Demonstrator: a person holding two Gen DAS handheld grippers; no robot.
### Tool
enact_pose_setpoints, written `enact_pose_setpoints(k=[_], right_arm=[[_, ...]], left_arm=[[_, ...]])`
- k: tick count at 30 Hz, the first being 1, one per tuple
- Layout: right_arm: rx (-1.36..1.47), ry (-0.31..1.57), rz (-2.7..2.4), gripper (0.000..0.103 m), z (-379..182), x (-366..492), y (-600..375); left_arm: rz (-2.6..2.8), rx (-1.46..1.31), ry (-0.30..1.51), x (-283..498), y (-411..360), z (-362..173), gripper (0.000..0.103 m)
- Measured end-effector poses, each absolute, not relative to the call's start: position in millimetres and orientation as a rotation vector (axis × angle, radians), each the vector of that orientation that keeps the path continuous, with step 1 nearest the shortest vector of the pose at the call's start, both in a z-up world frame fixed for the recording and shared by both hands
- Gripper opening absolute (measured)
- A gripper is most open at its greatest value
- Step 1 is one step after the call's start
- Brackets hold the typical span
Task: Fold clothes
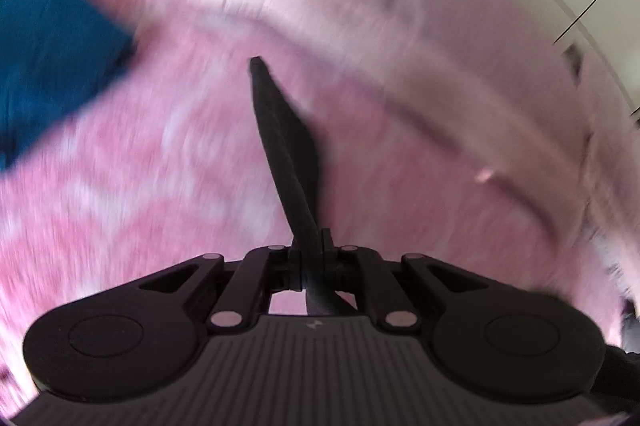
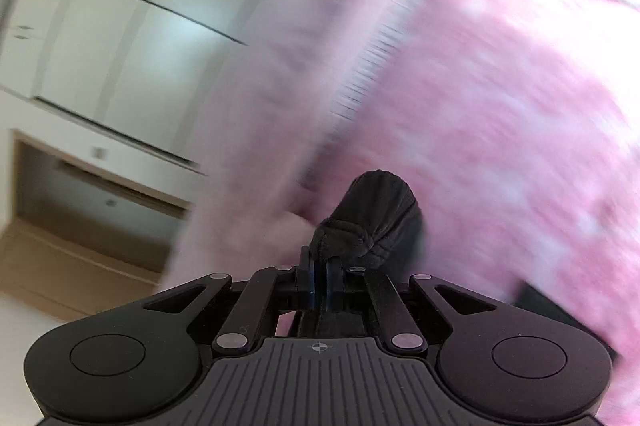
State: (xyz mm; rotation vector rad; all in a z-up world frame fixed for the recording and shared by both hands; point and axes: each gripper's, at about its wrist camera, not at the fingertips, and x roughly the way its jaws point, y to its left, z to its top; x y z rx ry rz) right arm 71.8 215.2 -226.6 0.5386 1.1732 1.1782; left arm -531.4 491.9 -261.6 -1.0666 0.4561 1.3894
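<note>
Black cloth [image 2: 372, 222] sits bunched between the closed jaws of the right tongs [image 2: 320, 266], a ribbed, knotted wad bulging up just past the pinched fingers. In the left wrist view the left tongs [image 1: 316, 254] are also shut, clamping a thin dark strip [image 1: 286, 145] of the same black fabric that runs taut and flat away from the jaws to a narrow point. Both views are streaked with blur. Behind the strip lies a mottled pink spread [image 1: 140, 165] with a fuzzy, blotchy surface, and a paler pink garment [image 1: 360, 25] with a ribbed band rests on it. A blue cloth [image 1: 48, 57] lies on the spread at the left edge. Beyond the right tongs stand glossy white cabinet doors [image 2: 132, 25] and a tan wooden ledge [image 2: 80, 258].
</note>
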Motion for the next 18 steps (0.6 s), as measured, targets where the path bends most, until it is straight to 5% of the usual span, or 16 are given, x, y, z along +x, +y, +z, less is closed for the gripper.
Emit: enact_pose_setpoints(k=[12, 18], right_arm=[[0.567, 0.76, 1.5, 0.003, 94.9, 10.8, 375.2], [0.644, 0.394, 1.62, 0.003, 231.0, -34.0, 324.8]], left_arm=[[1.425, -0.723, 0.081, -569.9, 559.3, 33.1, 0.003], [1.357, -0.634, -0.121, -591.3, 502.7, 97.8, 0.004]])
